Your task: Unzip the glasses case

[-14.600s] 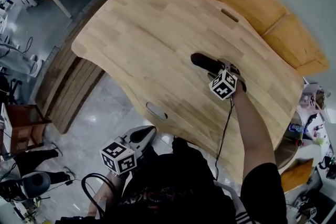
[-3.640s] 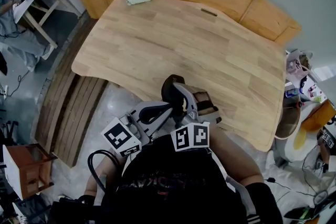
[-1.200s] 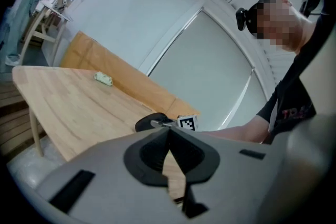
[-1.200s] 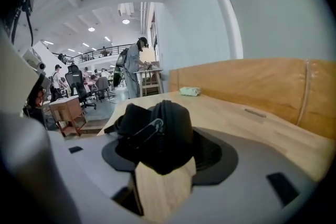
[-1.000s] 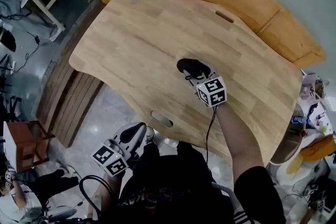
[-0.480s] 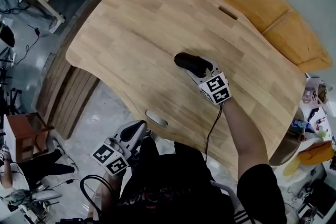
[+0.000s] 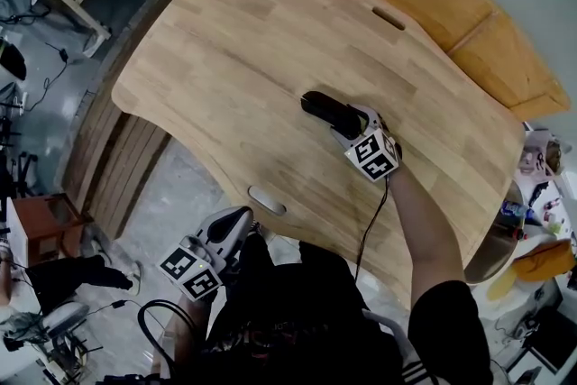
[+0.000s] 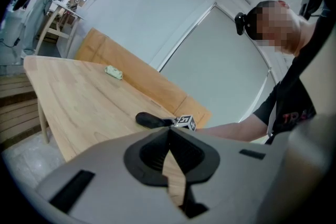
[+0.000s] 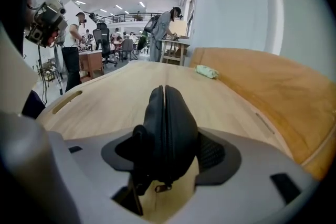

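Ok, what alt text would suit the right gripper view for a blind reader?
A closed black glasses case stands on edge, clamped by the right gripper, its zip pull nearest the camera. Beyond stretches a wooden table with a green packet.

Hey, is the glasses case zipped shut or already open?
Shut. In the right gripper view the glasses case shows its two halves meeting along an unbroken zip line, with the zip pull at the near end.

Grey right tongs [image 7: 343, 122], marker cube [image 7: 371, 155], seemingly black T-shirt [image 7: 297, 329]
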`<action>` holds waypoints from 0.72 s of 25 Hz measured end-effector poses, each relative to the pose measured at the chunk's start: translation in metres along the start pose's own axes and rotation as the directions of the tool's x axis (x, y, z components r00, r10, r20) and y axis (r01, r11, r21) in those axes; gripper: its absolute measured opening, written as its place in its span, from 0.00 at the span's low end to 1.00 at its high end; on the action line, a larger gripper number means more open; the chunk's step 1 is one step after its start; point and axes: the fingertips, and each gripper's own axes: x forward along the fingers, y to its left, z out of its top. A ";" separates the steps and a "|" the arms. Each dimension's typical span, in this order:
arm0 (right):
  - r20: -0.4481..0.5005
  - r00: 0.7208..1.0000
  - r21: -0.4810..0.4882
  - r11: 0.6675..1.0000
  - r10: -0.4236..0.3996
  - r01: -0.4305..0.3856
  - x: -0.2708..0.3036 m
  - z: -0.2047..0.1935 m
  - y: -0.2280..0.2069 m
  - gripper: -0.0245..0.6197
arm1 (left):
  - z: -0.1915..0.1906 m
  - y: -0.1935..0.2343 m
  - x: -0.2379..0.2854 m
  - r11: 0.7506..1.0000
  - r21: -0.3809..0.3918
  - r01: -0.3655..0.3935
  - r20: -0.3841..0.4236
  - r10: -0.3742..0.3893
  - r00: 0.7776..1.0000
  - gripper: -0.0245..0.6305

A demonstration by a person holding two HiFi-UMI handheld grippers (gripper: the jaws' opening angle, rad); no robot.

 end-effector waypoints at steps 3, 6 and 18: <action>-0.035 0.999 -0.023 1.000 0.004 -0.005 0.001 -0.008 0.001 0.49 | -0.003 -0.001 -0.002 1.000 0.001 -0.003 0.000 0.003 1.000 0.06; -0.054 0.999 -0.041 0.999 0.004 -0.006 0.001 -0.013 0.004 0.51 | -0.007 -0.003 -0.005 1.000 -0.002 -0.005 0.001 0.005 1.000 0.06; -0.044 0.998 -0.066 0.997 -0.040 0.037 -0.022 -0.002 0.013 0.56 | -0.010 -0.009 -0.019 0.999 0.021 0.032 0.010 -0.032 0.999 0.06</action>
